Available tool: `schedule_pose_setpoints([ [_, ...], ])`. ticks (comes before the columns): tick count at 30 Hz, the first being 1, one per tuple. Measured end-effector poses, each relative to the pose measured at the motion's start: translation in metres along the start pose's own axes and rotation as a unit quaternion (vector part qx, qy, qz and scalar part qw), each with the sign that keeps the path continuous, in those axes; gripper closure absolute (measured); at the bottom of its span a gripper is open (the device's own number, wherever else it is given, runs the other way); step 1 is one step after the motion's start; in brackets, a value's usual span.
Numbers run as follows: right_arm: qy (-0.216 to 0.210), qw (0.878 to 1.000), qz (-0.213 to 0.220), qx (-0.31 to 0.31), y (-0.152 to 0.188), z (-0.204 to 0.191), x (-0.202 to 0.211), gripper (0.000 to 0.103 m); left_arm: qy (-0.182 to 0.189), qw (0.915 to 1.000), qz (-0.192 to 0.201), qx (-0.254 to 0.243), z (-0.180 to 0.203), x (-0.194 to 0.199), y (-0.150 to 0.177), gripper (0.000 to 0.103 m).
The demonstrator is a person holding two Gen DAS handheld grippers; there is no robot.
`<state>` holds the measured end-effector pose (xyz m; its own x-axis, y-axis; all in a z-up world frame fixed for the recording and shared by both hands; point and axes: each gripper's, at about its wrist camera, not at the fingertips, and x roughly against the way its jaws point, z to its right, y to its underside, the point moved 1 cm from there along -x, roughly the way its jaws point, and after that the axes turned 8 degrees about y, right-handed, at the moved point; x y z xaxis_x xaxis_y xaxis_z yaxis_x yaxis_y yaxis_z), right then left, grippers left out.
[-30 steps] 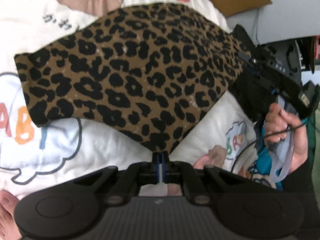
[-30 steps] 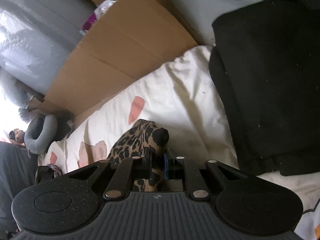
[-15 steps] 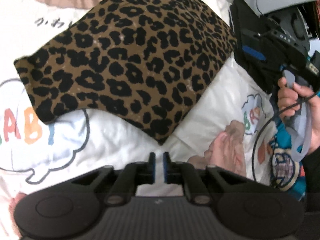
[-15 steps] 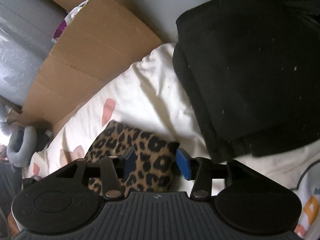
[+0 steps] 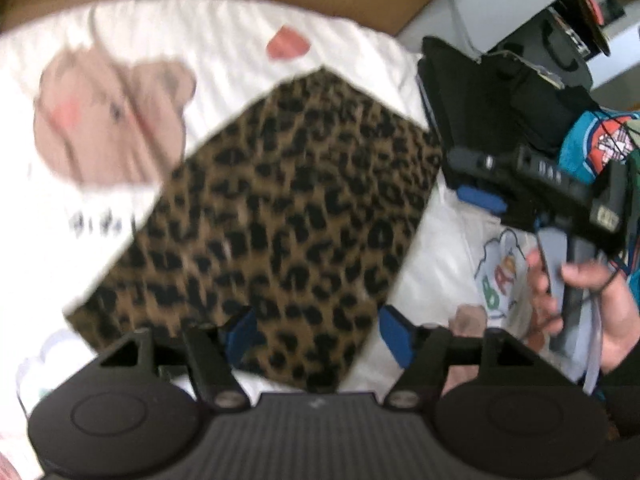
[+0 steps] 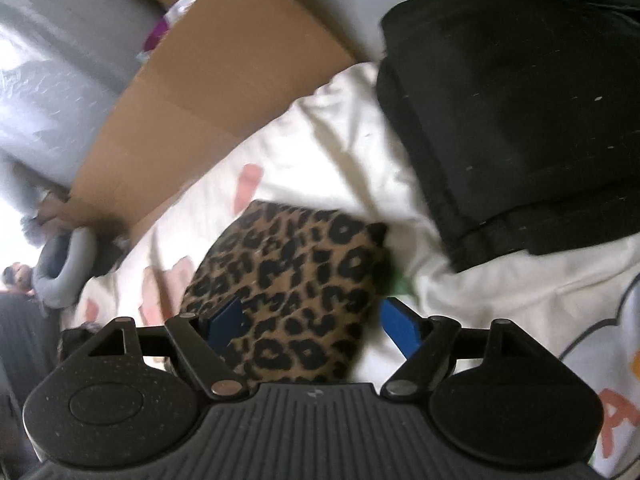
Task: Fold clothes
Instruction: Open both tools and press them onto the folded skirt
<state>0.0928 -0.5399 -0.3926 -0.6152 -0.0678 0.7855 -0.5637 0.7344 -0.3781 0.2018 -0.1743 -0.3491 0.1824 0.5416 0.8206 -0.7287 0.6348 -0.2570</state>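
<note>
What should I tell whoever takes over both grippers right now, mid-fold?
Left gripper: jaws have just been opening, now wide, no pad pressing on cloth.
Right gripper: the same, just opened, holding nothing.
Leopard-print garment: released, lying flat and folded on the white printed bedsheet, both grippers over its near edges.
Black folded clothes: stacked beside it on the sheet.
Done: the leopard piece looks folded and let go.
Left: probably check its edges, then move it to the stack or pick up the next garment; none is clearly in view.
</note>
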Motion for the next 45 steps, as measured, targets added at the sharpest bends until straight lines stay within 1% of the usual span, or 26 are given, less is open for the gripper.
schedule_pose_setpoints([
  [2,-0.002,1.000,-0.002,0.012,0.002,-0.004,-0.001,0.021,0.003,0.9997,0.019,-0.015,0.004,0.006,-0.015,0.021],
  [3,-0.004,1.000,-0.004,0.017,0.003,-0.005,-0.002,0.021,0.001,0.9994,0.026,-0.022,0.005,0.008,-0.021,0.020],
  [5,-0.011,1.000,-0.011,0.018,0.005,-0.007,-0.004,0.020,-0.006,0.9986,0.039,-0.035,0.007,0.011,-0.033,0.019],
  [12,-0.017,0.999,-0.020,0.018,0.008,-0.007,-0.007,0.020,-0.038,0.9963,0.060,-0.047,-0.015,0.010,-0.063,0.018],
  [16,-0.021,0.999,-0.023,0.018,0.014,-0.005,-0.012,0.020,-0.041,0.9956,0.075,-0.040,-0.032,0.003,-0.074,0.018],
  [20,-0.031,0.999,-0.037,0.023,0.024,-0.007,-0.020,0.021,-0.050,0.9932,0.089,-0.056,-0.042,-0.013,-0.079,0.018],
  [23,-0.030,0.998,-0.036,0.038,0.027,-0.010,-0.024,0.021,-0.036,0.9931,0.097,-0.055,-0.049,-0.025,-0.081,0.018],
  [27,-0.042,0.998,-0.037,-0.011,0.025,0.001,-0.028,0.022,-0.013,0.9924,0.091,-0.082,-0.047,-0.039,-0.088,0.018],
  [31,-0.048,0.997,-0.044,-0.047,0.029,0.010,-0.034,0.024,0.021,0.9933,0.075,-0.085,-0.047,-0.060,-0.098,0.020],
  [35,-0.062,0.994,-0.050,-0.076,0.035,0.015,-0.039,0.034,0.049,0.9931,0.047,-0.095,-0.046,-0.081,-0.108,0.023],
  [39,-0.072,0.991,-0.058,-0.096,0.039,0.017,-0.045,0.041,0.072,0.9936,0.018,-0.085,-0.053,-0.097,-0.116,0.025],
  [43,-0.080,0.989,-0.065,-0.110,0.042,0.019,-0.053,0.049,0.095,0.9939,0.012,-0.056,-0.063,-0.107,-0.122,0.025],
  [45,-0.079,0.988,-0.068,-0.116,0.042,0.021,-0.057,0.058,0.106,0.9936,0.017,-0.035,-0.068,-0.109,-0.125,0.025],
])
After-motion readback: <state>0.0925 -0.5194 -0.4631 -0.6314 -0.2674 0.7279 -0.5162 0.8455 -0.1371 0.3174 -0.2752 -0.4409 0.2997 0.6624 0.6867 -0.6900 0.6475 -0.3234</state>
